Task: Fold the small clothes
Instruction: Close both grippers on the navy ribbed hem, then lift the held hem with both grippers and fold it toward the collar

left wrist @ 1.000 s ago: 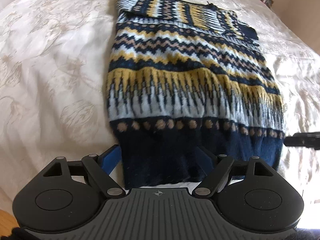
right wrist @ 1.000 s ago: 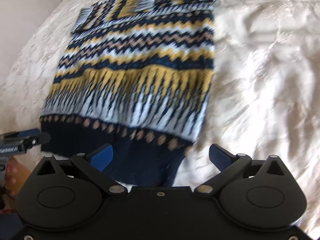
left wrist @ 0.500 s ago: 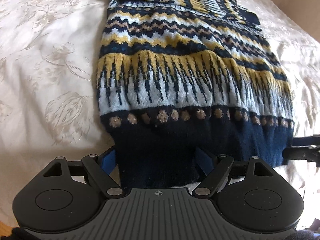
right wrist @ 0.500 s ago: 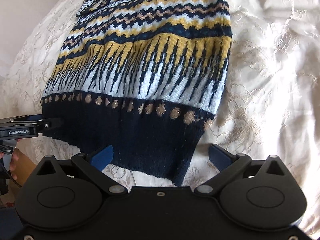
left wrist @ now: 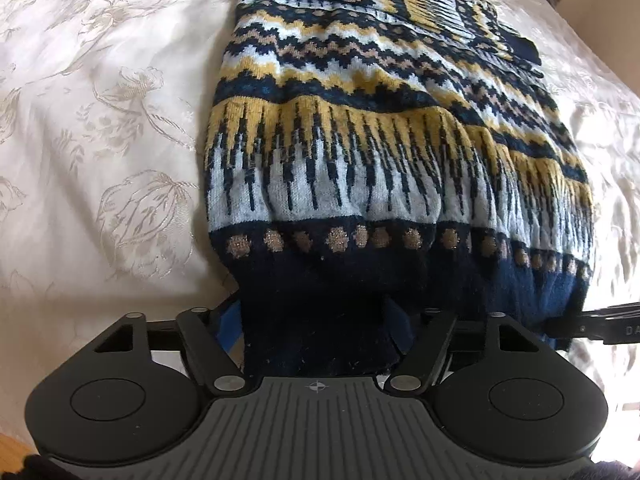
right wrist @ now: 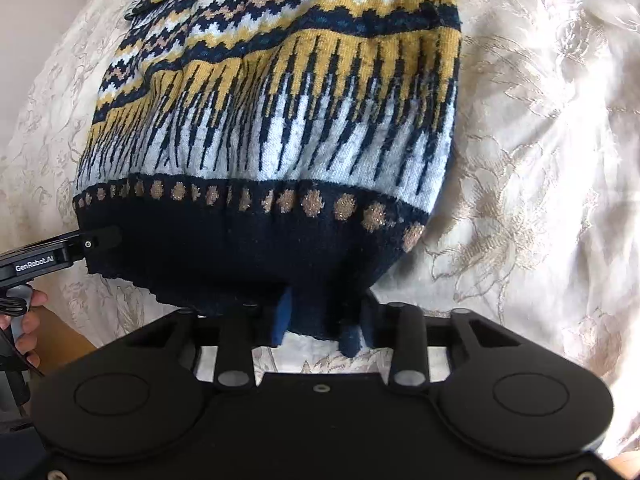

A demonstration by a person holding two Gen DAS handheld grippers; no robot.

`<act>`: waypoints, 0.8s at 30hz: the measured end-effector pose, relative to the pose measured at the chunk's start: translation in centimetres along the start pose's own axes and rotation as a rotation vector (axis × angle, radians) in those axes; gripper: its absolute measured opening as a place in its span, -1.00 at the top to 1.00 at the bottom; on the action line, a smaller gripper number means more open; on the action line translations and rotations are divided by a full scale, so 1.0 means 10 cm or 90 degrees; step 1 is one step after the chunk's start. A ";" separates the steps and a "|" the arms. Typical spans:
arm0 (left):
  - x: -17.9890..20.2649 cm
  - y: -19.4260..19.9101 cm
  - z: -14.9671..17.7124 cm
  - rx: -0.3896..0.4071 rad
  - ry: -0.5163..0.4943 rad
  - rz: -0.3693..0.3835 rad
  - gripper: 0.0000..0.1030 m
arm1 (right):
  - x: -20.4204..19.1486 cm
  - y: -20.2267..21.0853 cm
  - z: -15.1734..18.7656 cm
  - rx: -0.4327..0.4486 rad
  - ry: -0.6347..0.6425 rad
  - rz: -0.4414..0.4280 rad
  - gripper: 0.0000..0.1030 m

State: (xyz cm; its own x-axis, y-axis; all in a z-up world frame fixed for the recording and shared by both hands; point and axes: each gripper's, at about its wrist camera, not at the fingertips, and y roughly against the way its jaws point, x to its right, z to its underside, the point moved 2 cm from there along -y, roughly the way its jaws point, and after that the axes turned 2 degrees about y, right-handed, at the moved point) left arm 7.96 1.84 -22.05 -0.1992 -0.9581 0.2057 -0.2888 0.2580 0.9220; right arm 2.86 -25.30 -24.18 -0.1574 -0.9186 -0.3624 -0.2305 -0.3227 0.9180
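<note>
A navy, yellow and white patterned knit sweater (left wrist: 360, 128) lies on a cream bedspread (left wrist: 100, 120); it also shows in the right wrist view (right wrist: 280, 120). My left gripper (left wrist: 316, 324) is shut on the navy hem at its left corner, the blue pads half hidden by the knit. My right gripper (right wrist: 324, 320) is shut on the hem at its right corner, with the cloth bunched between the blue pads. The hem is lifted off the bed. Each gripper's tip shows in the other's view: the right one (left wrist: 600, 324) and the left one (right wrist: 60, 252).
The embroidered bedspread (right wrist: 540, 160) spreads out on both sides of the sweater. A hand (right wrist: 24, 320) holds the left gripper's handle at the bed's near edge. A wooden floor (left wrist: 12, 444) shows below the edge.
My right gripper went from open beside the hem to shut on its corner. Both grippers have moved forward and lifted the hem, and the sweater fills more of each view.
</note>
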 end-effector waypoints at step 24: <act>0.08 0.76 -0.47 0.107 0.047 0.076 0.81 | -0.26 0.88 -0.44 0.144 -0.007 -0.083 0.75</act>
State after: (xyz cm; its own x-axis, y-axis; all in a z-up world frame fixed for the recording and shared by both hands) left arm 10.00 2.42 -13.28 -0.1738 -0.9242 0.3402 -0.4207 0.3820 0.8229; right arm 5.45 -26.78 -14.43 -0.1219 -0.8698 -0.4781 -0.4580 -0.3780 0.8046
